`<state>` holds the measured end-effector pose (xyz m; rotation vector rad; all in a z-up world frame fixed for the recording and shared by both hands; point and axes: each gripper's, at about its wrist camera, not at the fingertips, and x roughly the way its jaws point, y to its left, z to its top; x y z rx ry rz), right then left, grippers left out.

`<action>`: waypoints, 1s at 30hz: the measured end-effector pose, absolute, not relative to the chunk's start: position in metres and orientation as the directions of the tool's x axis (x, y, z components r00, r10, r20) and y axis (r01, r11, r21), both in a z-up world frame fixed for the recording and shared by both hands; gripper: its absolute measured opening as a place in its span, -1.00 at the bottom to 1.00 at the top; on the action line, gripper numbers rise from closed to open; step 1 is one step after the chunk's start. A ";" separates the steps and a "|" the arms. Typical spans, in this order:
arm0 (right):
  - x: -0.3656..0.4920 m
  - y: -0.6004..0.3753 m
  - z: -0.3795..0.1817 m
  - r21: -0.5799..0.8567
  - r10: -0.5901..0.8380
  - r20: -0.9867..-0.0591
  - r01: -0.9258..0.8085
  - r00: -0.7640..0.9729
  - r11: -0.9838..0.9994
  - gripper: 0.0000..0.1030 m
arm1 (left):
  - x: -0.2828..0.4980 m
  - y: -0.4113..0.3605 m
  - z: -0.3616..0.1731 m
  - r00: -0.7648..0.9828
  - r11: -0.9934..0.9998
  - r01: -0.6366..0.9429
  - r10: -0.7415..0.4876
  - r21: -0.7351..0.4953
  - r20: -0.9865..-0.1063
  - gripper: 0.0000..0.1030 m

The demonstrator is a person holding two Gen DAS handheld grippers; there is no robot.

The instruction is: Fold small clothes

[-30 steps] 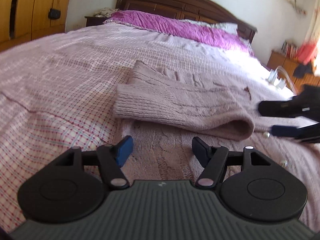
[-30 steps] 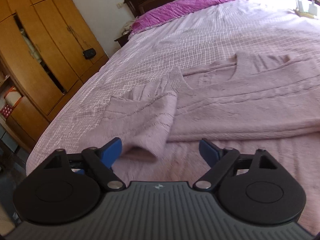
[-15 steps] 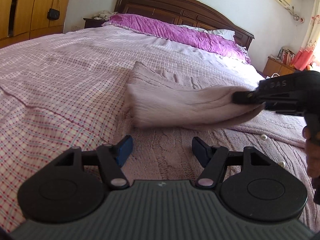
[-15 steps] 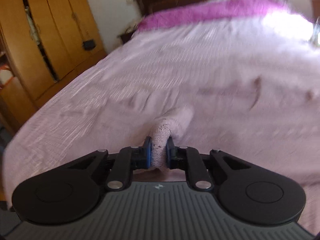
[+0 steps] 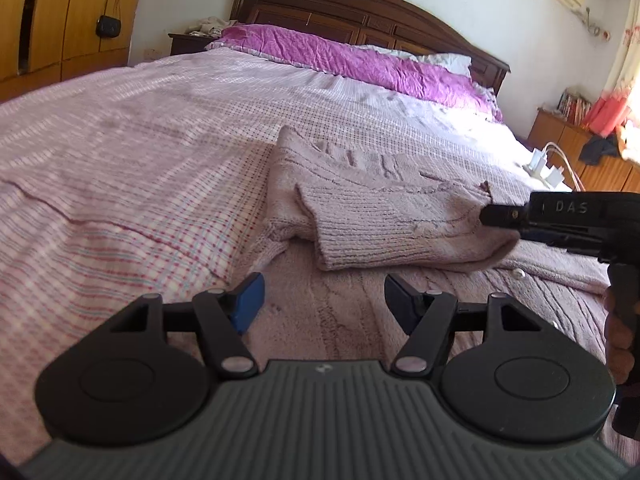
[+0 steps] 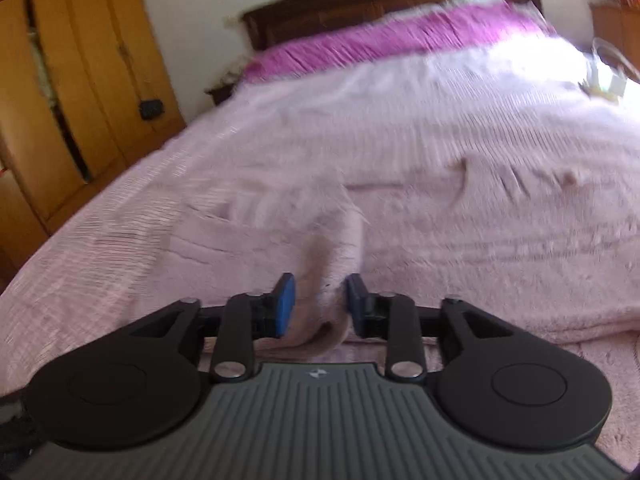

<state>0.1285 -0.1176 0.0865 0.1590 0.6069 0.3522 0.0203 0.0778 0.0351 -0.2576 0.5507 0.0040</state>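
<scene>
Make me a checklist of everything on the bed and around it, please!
Surface: checked pink bed cover, rumpled.
Job's things: pink knit sweater lying flat; its sleeve folded across it.
Clutter: nothing seen besides the chargers.
Grippers: left gripper open, over the sweater; right gripper has the sleeve cuff between its fingers, grip unclear.
Cables: white chargers with a cord on the bed's far edge.
Surroundings: wardrobe, black purse, headboard, purple pillow.

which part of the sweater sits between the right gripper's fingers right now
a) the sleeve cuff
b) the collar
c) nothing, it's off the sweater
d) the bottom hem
a: in the right wrist view the sleeve cuff lies between the right gripper's parted blue pads, and the left wrist view shows that gripper at the end of the sleeve folded across the sweater.
</scene>
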 end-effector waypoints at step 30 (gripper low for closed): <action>0.119 -0.005 0.051 0.152 0.512 -0.583 -0.534 0.631 0.832 -0.21 | -0.003 0.137 0.056 0.824 0.948 -0.287 0.170 -0.139 -0.540 0.32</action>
